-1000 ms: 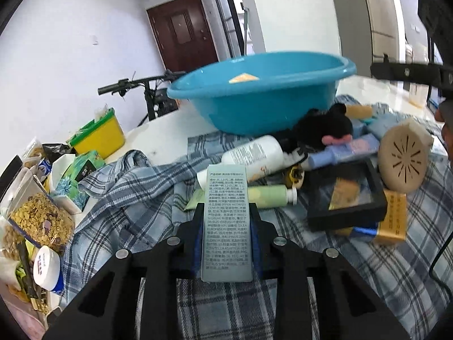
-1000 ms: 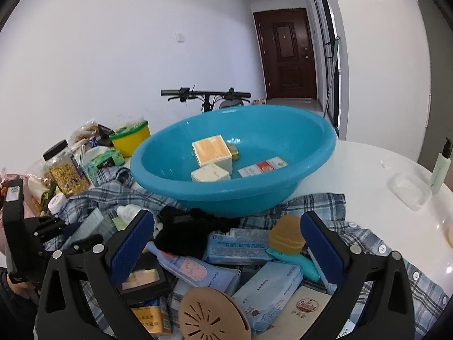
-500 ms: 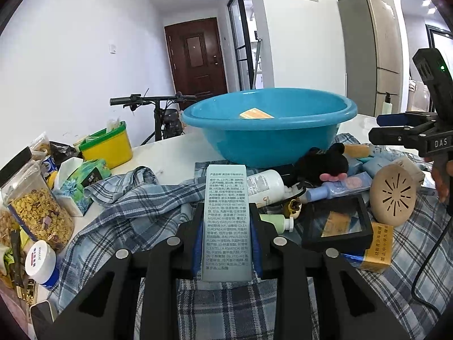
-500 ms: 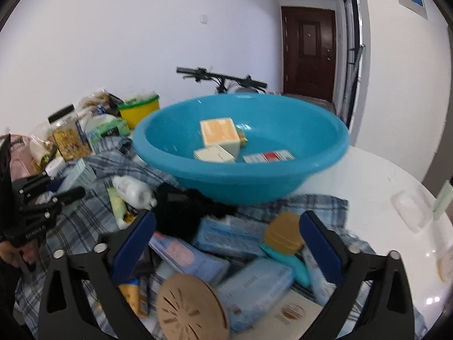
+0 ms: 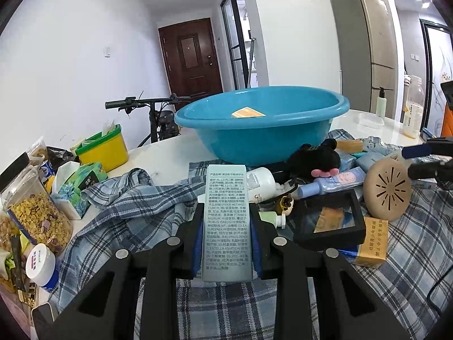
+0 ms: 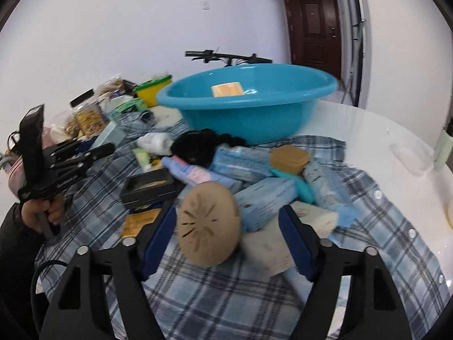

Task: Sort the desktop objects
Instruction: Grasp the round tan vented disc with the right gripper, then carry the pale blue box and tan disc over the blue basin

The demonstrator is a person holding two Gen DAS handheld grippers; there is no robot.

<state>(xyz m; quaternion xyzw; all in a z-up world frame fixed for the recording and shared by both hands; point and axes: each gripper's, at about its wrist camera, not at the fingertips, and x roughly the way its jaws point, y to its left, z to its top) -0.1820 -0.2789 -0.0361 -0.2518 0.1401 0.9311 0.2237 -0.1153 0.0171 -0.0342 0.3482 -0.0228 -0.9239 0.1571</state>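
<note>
My left gripper (image 5: 226,226) is shut on a tall pale green box (image 5: 226,221) with printed text and holds it upright above the plaid cloth (image 5: 226,306). The blue basin (image 5: 263,124) stands behind, with an orange box (image 5: 247,112) inside. My right gripper (image 6: 229,238) is open, its jaws either side of a round tan slotted disc (image 6: 209,226) that leans on the pile. The left gripper and its green box (image 6: 109,134) also show in the right wrist view at left.
A black frame box (image 5: 328,221), yellow carton (image 5: 371,243), black plush toy (image 5: 314,158), white bottle (image 5: 260,184) and blue packs (image 6: 266,201) crowd the cloth. A cereal jar (image 5: 36,215), tissue pack (image 5: 79,187) and yellow tub (image 5: 104,150) stand at left. A bicycle (image 5: 153,113) is behind.
My left gripper has lifted the green box and tilted up to a more level look. My right gripper has dropped down and forward so its jaws now flank the tan disc.
</note>
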